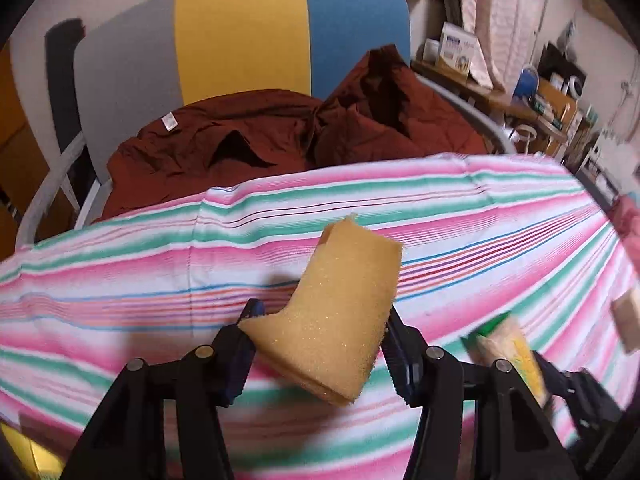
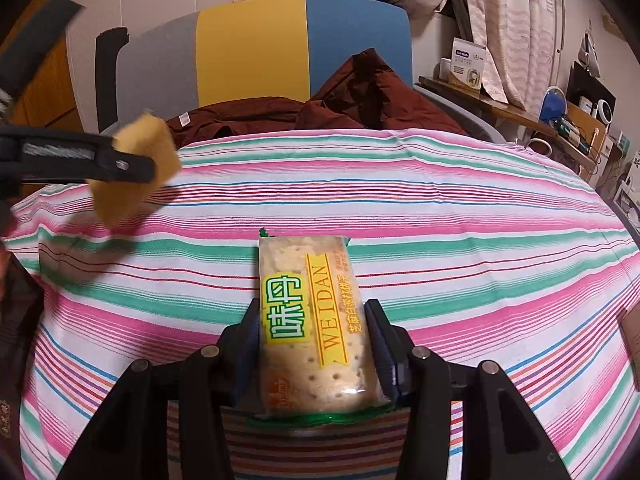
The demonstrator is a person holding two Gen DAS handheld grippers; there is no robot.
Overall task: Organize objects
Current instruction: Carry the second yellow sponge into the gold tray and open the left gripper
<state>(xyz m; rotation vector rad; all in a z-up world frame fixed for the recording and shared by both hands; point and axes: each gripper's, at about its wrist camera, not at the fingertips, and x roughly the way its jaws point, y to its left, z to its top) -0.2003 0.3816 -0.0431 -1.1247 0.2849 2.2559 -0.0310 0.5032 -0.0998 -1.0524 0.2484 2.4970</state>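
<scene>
Left wrist view shows your yellow sponge (image 1: 340, 316) held up above the striped cloth (image 1: 140, 272), not lying on it. Your left gripper (image 1: 320, 336) has its two jaws part way closed, pressing on the sponge's near, wider end. The sponge's long side points away from you, up toward the red-brown clothes (image 1: 256, 140) on the chair (image 1: 240, 36).

In the right wrist view, your right gripper (image 2: 312, 340) is part way closed too, squeezing the cracker pack (image 2: 308, 320) by its sides. The pack's long side points straight away from you, and its far end sits low over the cloth.

To do this step well, I think you should squeeze softly, since the sponge squashes and the crackers can break. Keep both hands apart so the things don't bump.
</scene>
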